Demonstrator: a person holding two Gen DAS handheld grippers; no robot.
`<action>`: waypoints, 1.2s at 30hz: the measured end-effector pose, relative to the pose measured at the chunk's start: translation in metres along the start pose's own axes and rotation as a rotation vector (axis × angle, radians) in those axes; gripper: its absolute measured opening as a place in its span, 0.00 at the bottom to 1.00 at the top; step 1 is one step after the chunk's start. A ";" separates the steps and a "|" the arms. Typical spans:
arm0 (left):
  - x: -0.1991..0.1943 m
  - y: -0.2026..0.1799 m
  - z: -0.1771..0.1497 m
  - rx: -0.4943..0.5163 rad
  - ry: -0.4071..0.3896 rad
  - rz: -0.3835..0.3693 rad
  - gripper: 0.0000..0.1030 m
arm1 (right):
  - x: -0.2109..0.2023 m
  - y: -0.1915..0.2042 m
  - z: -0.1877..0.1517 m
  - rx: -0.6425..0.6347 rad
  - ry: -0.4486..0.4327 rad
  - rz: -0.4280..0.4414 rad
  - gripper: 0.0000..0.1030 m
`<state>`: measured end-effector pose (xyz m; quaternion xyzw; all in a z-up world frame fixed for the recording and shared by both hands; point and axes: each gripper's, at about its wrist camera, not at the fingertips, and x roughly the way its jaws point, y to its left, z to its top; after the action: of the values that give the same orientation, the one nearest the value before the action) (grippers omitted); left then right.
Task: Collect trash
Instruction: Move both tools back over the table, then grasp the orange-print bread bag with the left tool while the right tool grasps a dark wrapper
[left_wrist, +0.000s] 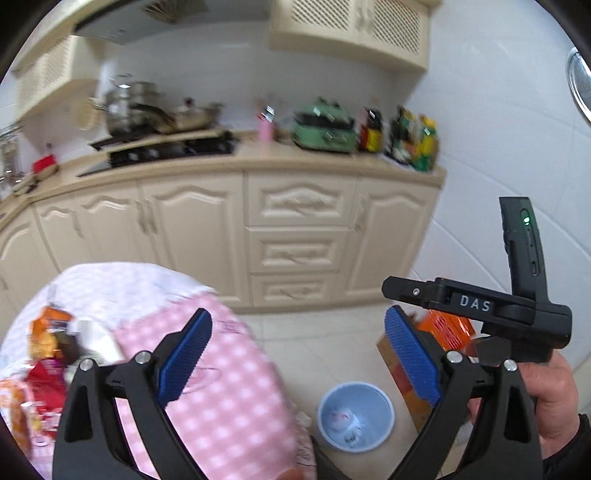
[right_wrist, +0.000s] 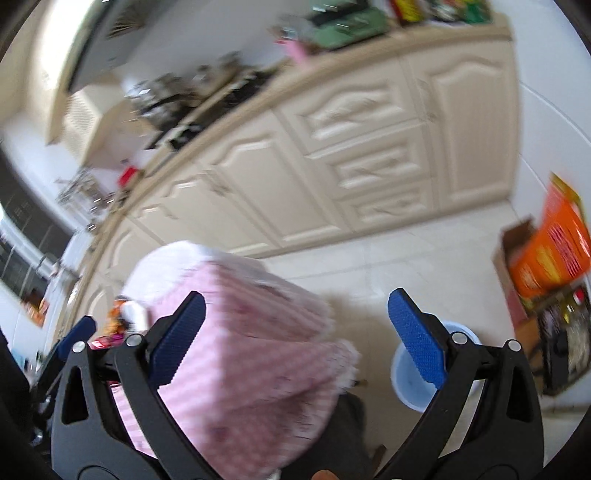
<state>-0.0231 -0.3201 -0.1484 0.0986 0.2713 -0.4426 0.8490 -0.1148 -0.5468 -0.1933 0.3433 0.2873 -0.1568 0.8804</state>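
Observation:
My left gripper (left_wrist: 299, 354) is open and empty above the edge of a table with a pink checked cloth (left_wrist: 221, 391). Snack wrappers (left_wrist: 48, 343) lie in a pile on the table at the far left. A light blue waste bin (left_wrist: 356, 415) stands on the floor below, with crumpled white paper inside. The right gripper's body (left_wrist: 480, 306) shows at the right of the left wrist view, held by a hand. My right gripper (right_wrist: 295, 328) is open and empty above the same cloth (right_wrist: 243, 350); the bin (right_wrist: 410, 380) is partly hidden behind its right finger. The wrappers (right_wrist: 118, 317) show at left.
Cream kitchen cabinets (left_wrist: 295, 229) and a counter with pans, a green appliance (left_wrist: 325, 127) and bottles run along the back. A cardboard box with an orange package (right_wrist: 550, 251) stands on the tiled floor at the right, near the bin.

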 end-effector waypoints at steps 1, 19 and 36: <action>-0.006 0.006 0.003 -0.009 -0.011 0.010 0.90 | 0.000 0.018 0.002 -0.028 -0.005 0.028 0.94; -0.170 0.158 -0.007 -0.242 -0.234 0.413 0.90 | 0.008 0.255 -0.014 -0.458 -0.033 0.302 0.94; -0.195 0.291 -0.097 -0.415 -0.080 0.662 0.90 | 0.066 0.317 -0.053 -0.599 0.053 0.277 0.94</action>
<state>0.0850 0.0274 -0.1435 -0.0103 0.2752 -0.0842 0.9576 0.0663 -0.2889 -0.1028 0.1086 0.2942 0.0647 0.9474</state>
